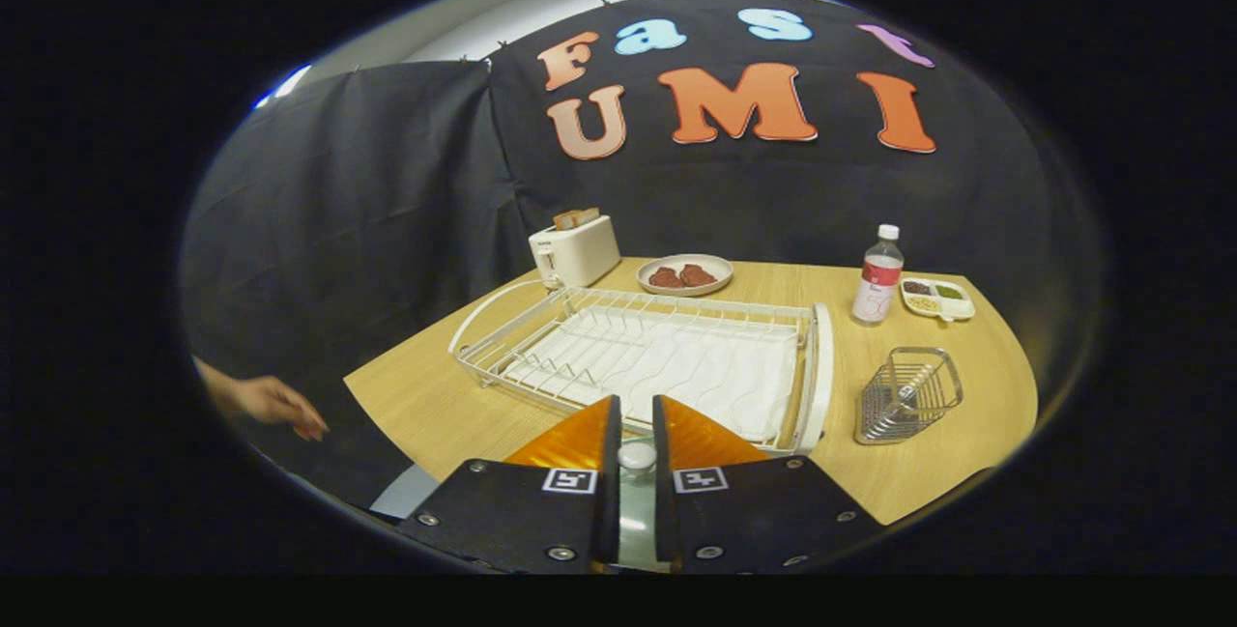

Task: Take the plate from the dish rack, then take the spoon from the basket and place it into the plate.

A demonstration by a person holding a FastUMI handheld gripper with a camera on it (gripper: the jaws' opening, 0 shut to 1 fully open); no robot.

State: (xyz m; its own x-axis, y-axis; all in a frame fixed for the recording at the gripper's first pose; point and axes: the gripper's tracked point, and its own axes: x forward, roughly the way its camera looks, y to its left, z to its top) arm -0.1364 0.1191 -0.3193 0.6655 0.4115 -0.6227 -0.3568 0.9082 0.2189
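Jaws nearly closed before one dish rack (657,356).

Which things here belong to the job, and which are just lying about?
Job: dish rack, wire basket holding the spoon, gripper shut on thin pale item, likely the plate.
Lying about: toaster, plate of meat, bottle, condiment dish.

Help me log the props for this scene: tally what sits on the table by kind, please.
Racks and baskets: 2, dish rack and wire basket
Dishes: 2, plate with food and divided tray
Appliances: 1, toaster
Bottles: 1, bottle
Total: 6

The claw has its fingers nearly together near the rack's front edge.
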